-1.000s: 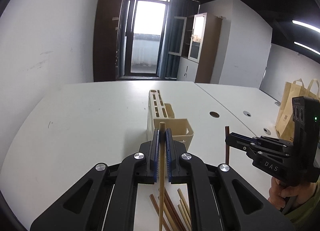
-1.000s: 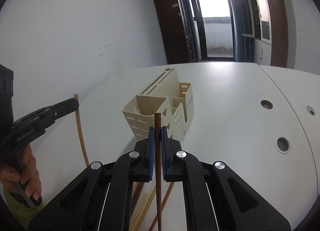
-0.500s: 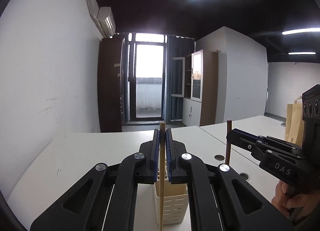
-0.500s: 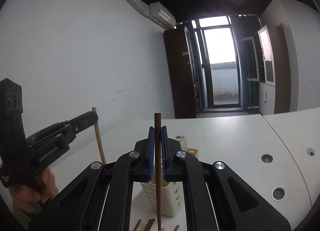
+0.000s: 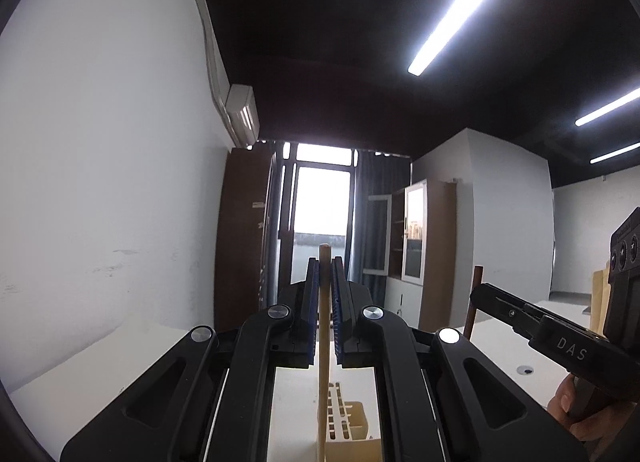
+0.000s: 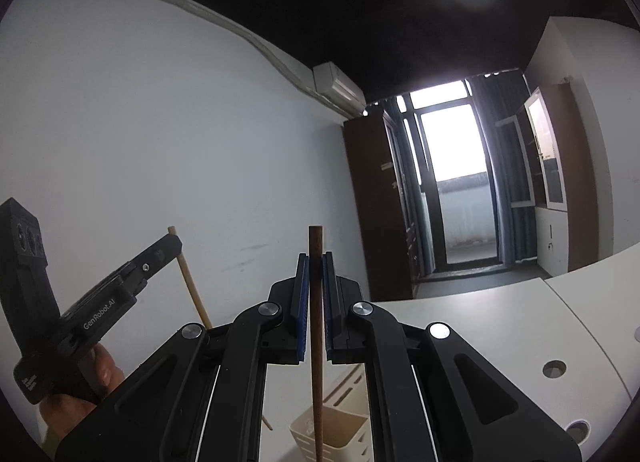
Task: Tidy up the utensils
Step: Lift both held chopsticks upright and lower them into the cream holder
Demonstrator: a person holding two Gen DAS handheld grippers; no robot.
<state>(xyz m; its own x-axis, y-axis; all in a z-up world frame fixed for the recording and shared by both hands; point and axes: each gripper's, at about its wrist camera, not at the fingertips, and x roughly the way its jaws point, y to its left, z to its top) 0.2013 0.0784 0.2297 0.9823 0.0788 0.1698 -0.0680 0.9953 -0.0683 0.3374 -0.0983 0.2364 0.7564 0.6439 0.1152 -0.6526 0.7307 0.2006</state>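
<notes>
Clamping a pale chopstick [image 5: 323, 326] upright, my left gripper [image 5: 324, 262] has its jaws pressed narrow on the stick, whose tip pokes just above them. My right gripper [image 6: 316, 258] pinches a dark chopstick [image 6: 316, 342] the same way. Both sticks hang over the cream holder [image 6: 332, 434] on the desk [image 6: 480, 326]; both grippers point roughly level, above the holder.

The utensil holder [image 5: 344, 426] stands on the table [image 5: 132, 358], below and ahead of both grippers. The left gripper [image 5: 325, 262] clamps a chopstick [image 5: 323, 342] upright above the holder. To its right, the right gripper [image 6: 315, 258] pinches a second chopstick [image 6: 316, 362], also upright, over the holder's near compartment.
</notes>
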